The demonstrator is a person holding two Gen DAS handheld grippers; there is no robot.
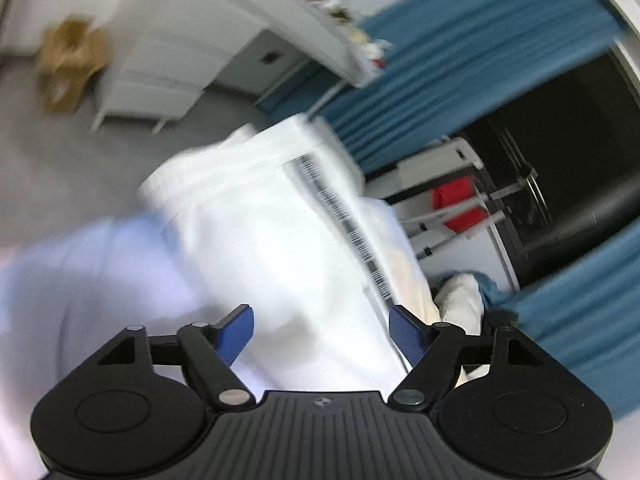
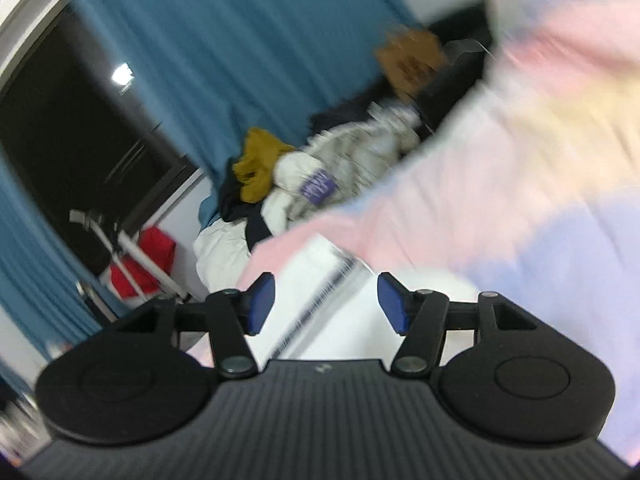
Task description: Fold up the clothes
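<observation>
Motion blur softens both views, so we judge carefully. We see a white garment spread on a surface just in front of both claws, with a line of dark print along it, and a pastel garment in pink, yellow and lilac lying beside and partly over it. Far behind, a pile of clothes waits unfolded, so we think much folding is left; whether the white piece is already folded, we cannot tell. The left claw stands wide apart and holds nothing. The right claw is also released, hovering over the white cloth.
</observation>
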